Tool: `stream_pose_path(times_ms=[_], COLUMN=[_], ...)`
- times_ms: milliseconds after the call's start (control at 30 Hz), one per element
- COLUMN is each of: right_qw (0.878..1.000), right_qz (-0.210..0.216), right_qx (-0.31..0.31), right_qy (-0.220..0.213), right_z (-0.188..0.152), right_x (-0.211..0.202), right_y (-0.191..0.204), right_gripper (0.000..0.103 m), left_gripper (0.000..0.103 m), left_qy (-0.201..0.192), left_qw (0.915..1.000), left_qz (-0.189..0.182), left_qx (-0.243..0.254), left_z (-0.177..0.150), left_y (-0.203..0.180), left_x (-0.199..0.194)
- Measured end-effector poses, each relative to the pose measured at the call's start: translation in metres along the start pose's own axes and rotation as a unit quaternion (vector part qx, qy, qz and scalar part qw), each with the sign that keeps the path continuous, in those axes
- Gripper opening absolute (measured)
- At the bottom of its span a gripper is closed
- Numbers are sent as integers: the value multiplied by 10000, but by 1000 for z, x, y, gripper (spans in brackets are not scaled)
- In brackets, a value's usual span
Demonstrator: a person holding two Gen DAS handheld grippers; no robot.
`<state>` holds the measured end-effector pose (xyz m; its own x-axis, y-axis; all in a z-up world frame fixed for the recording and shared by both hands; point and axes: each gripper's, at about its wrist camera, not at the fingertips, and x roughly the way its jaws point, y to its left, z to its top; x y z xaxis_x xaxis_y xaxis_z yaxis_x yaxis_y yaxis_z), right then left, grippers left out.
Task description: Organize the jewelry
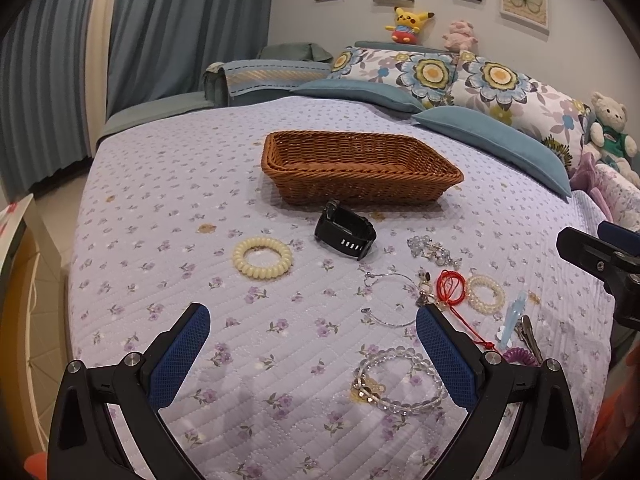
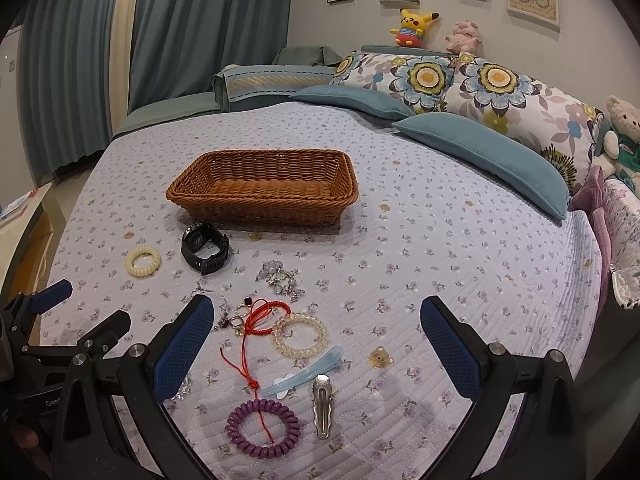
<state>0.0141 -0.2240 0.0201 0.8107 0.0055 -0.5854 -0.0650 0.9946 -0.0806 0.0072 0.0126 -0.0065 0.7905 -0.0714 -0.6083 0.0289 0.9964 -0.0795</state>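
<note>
An empty brown wicker basket (image 1: 360, 168) (image 2: 264, 188) sits mid-bed. In front of it lie a black watch (image 1: 345, 234) (image 2: 205, 247), a cream coil hair tie (image 1: 263, 257) (image 2: 143, 261), a clear bead bracelet (image 1: 400, 380), a wire hoop (image 1: 390, 300), a red cord (image 2: 256, 320), a purple coil tie (image 2: 262, 428), a silver clip (image 2: 322, 404) and a pale blue clip (image 2: 304, 372). My left gripper (image 1: 313, 316) is open above the bedspread, empty. My right gripper (image 2: 317, 314) is open above the jewelry, empty.
Blue cushions (image 1: 496, 140) and floral pillows (image 2: 500, 88) line the back right. Plush toys (image 1: 408, 24) stand on the headboard. Curtains (image 1: 60, 60) hang at the left, past the bed's edge. The right gripper shows at the left wrist view's right edge (image 1: 600, 256).
</note>
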Motion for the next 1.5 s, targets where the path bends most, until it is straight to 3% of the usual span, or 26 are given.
stream_pose_path(times_ms=[1500], right_qw=[9999], right_qz=[73], right_qx=[59], right_qy=[87], right_z=[-2], right_x=[3], right_y=[-2], right_gripper=[103], left_gripper=[102], left_qy=[5], left_qw=[10000], left_qz=[-46], left_qx=[-4], left_z=[-1], left_y=[-1], left_x=[0])
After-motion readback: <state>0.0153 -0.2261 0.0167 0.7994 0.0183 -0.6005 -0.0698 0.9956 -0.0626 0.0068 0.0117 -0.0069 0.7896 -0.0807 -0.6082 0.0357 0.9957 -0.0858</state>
